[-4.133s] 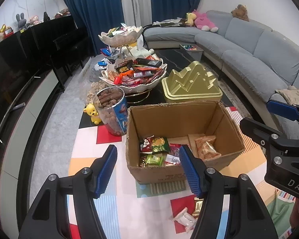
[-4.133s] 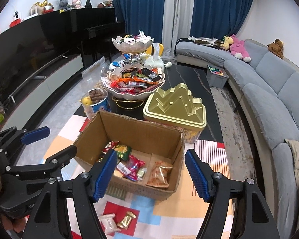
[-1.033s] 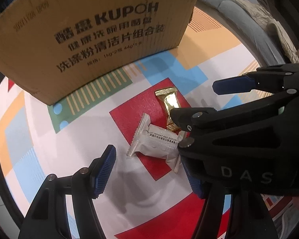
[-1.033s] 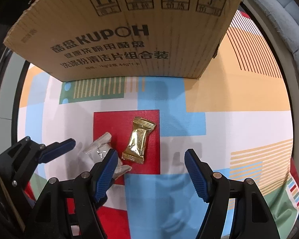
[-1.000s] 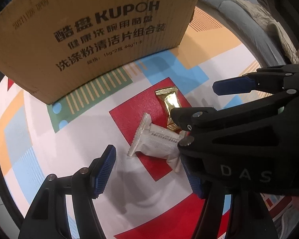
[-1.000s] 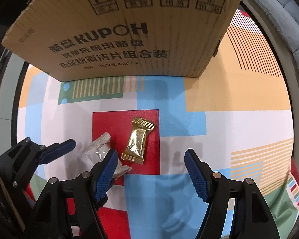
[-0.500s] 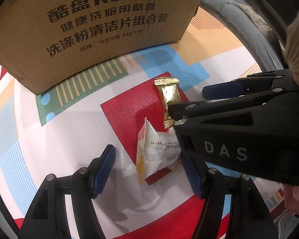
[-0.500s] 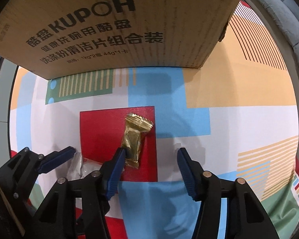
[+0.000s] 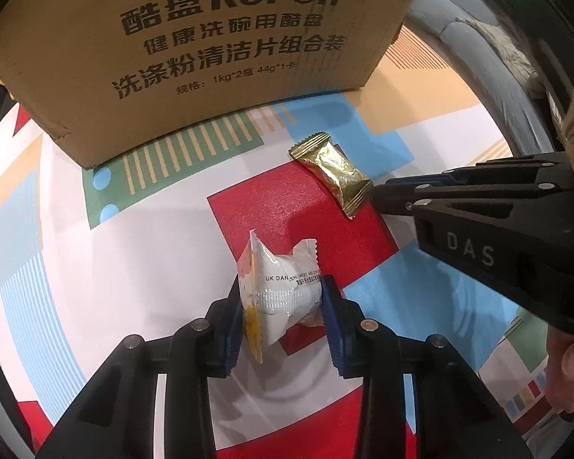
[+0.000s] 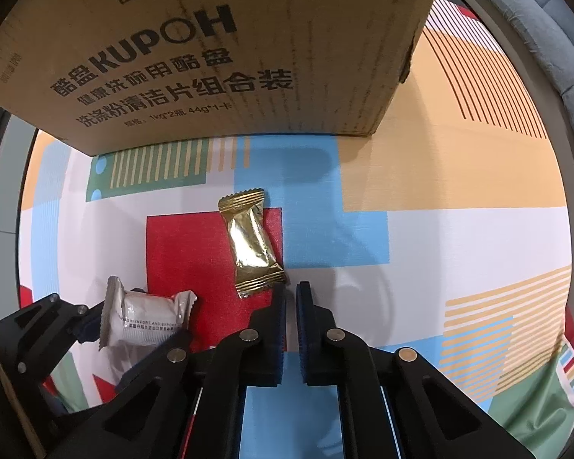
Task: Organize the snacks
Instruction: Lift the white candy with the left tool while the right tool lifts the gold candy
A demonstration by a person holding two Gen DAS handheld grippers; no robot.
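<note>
My left tongs (image 9: 283, 308) are closing on the white snack packet (image 9: 277, 292). My right tongs (image 10: 291, 315) are pinched shut, empty, touching the gold packet (image 10: 250, 243) below the cardboard box (image 10: 210, 49).

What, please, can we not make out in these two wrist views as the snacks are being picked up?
- Inside of the brown cardboard box: both views show only its printed outer wall.
- Whether the right gripper pinches the gold foil snack packet: its jaws look shut, the packet's corner ends beside them.
- White snack packet in the closing left gripper: small print unreadable.
</note>
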